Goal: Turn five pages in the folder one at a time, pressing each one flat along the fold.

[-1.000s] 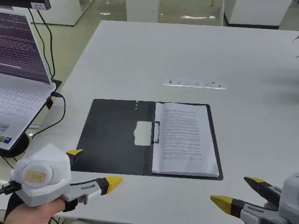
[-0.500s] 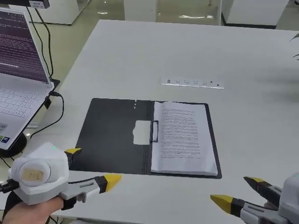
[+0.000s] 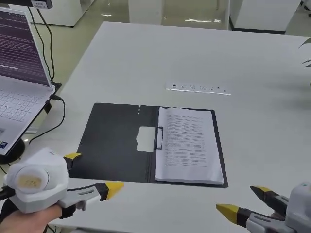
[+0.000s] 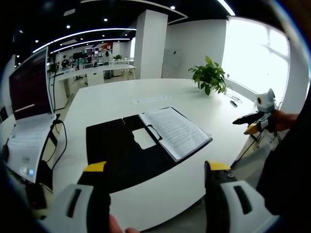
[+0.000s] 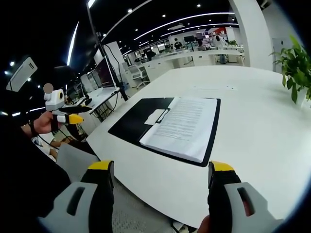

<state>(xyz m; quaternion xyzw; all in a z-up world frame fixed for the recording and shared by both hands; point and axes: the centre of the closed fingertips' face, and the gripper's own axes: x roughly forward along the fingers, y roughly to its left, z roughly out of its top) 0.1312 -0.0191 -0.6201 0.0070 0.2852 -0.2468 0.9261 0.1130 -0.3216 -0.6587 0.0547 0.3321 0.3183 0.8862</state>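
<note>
A black folder [image 3: 116,143] lies open on the white table, its inside cover to the left and a stack of printed pages [image 3: 188,144] clipped on the right half. It also shows in the left gripper view, folder [image 4: 121,145], and in the right gripper view, pages [image 5: 182,126]. My left gripper [image 3: 93,174] is open near the table's front left edge, short of the folder. My right gripper [image 3: 244,201] is open at the front right, below the pages. Neither holds anything.
An open laptop [image 3: 19,82] with a cable [image 3: 60,114] stands at the table's left edge. A power strip [image 3: 197,89] is set in the table behind the folder. A potted plant [image 4: 210,77] stands at the far right corner.
The head camera has shifted slightly. Both grippers have dropped a little toward the lower edge of the view; the folder and pages lie as before.
</note>
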